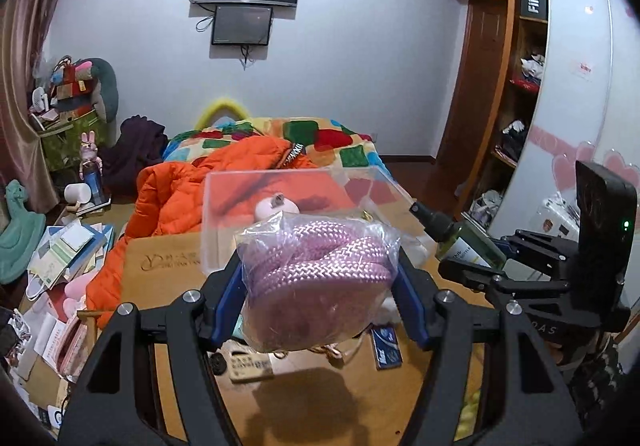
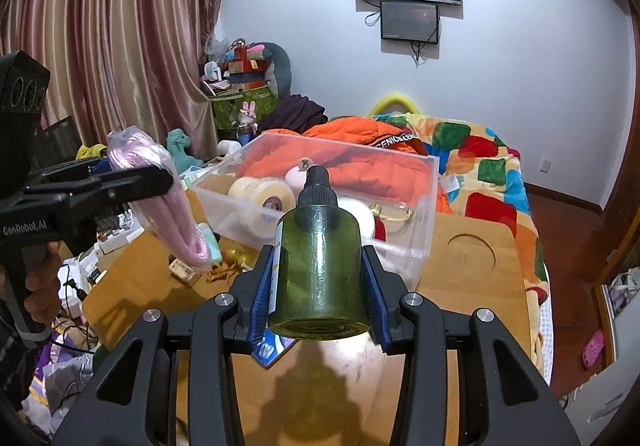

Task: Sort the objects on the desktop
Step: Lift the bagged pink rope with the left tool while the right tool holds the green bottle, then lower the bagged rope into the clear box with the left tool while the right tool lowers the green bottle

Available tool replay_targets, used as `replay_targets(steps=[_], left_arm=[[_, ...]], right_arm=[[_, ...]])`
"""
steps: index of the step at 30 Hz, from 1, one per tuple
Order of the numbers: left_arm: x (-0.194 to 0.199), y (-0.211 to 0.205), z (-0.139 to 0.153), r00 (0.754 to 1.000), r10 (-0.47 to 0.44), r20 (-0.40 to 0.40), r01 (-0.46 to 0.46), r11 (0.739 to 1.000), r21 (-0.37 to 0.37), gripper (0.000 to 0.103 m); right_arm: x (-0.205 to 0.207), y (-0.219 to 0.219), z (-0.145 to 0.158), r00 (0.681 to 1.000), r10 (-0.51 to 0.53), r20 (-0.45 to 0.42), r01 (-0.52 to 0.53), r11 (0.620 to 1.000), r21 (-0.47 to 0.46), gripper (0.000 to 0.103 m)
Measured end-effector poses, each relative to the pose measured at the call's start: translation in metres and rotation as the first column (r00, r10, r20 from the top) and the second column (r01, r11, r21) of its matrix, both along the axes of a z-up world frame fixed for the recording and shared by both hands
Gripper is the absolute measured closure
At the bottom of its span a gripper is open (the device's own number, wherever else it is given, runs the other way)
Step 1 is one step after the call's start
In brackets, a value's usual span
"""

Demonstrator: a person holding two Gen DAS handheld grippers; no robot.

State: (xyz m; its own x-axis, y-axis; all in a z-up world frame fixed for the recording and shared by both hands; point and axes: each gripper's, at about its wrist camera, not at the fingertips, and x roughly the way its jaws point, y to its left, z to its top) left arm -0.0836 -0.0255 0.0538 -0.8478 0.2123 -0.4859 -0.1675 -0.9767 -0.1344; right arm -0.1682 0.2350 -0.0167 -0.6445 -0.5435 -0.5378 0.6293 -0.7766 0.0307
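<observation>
My left gripper (image 1: 320,278) is shut on a clear bag of pink rope (image 1: 316,274), held above the wooden table (image 1: 168,266). It also shows in the right wrist view (image 2: 160,182) with the rope bag (image 2: 176,214) hanging from it. My right gripper (image 2: 318,266) is shut on a green spray bottle (image 2: 320,266) with a black nozzle, held in the air before a clear plastic box (image 2: 424,214). The bottle also shows in the left wrist view (image 1: 464,242). The box (image 1: 224,214) holds tape rolls (image 2: 260,192) and a pink round item (image 2: 298,178).
Small items lie on the table: a wooden tag (image 1: 250,368), a blue card (image 1: 386,346), gold trinkets (image 2: 230,266). An orange jacket (image 1: 176,198) and a patchwork blanket (image 2: 492,182) cover the bed behind. Papers (image 1: 64,254) clutter the floor at left. A wardrobe (image 1: 516,86) stands at right.
</observation>
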Motion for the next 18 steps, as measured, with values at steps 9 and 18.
replay_targets(steps=[9, 18], left_arm=[[-0.031, -0.020, 0.018, 1.000, 0.022, 0.003, -0.022, 0.998, 0.061, 0.037], [-0.064, -0.017, 0.032, 0.999, 0.030, -0.020, -0.029, 0.999, 0.041, 0.037]], right_arm=[[-0.033, -0.005, 0.015, 1.000, -0.016, -0.014, 0.016, 1.000, -0.015, 0.065], [-0.067, -0.009, 0.023, 0.999, -0.036, -0.017, 0.036, 0.999, -0.012, 0.065]])
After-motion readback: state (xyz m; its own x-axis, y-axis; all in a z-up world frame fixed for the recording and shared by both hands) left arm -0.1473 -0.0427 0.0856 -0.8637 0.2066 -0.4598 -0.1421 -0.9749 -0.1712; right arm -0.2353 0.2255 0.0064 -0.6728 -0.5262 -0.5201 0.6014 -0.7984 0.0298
